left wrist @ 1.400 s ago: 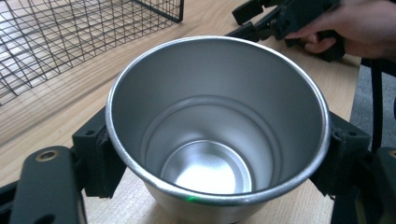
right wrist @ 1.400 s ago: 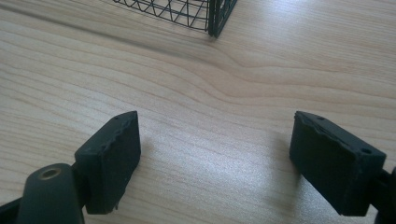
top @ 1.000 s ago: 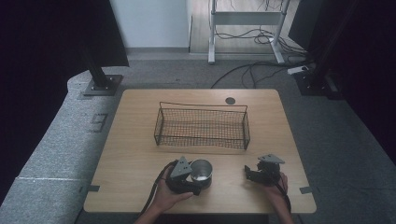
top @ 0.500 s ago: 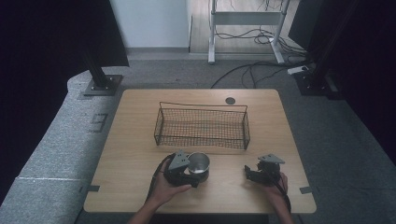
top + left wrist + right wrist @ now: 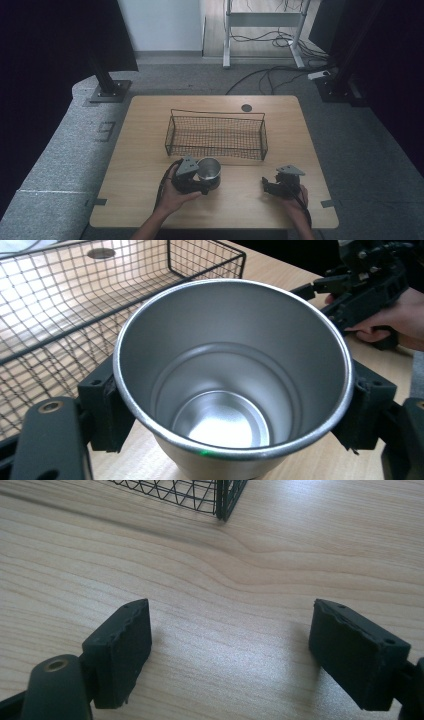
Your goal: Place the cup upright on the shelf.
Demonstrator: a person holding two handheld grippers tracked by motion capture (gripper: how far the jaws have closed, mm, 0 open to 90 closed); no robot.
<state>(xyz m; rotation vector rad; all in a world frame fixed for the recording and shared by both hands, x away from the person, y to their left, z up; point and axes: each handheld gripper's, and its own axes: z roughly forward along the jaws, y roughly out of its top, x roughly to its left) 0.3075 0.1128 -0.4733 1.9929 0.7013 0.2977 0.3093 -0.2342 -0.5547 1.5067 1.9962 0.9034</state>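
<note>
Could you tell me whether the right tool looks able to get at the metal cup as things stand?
Probably yes: the right tool rests open on bare table beside the cup, nothing between them, though the left tool already clamps the cup's sides.

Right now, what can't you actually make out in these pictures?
- The metal cup's base and outer wall, left gripper view: cut off by the bottom edge and hidden by its own rim.
- Whether the wire basket holds anything small, high view: too fine to tell.
- The right gripper's body, right gripper view: out of frame.
</note>
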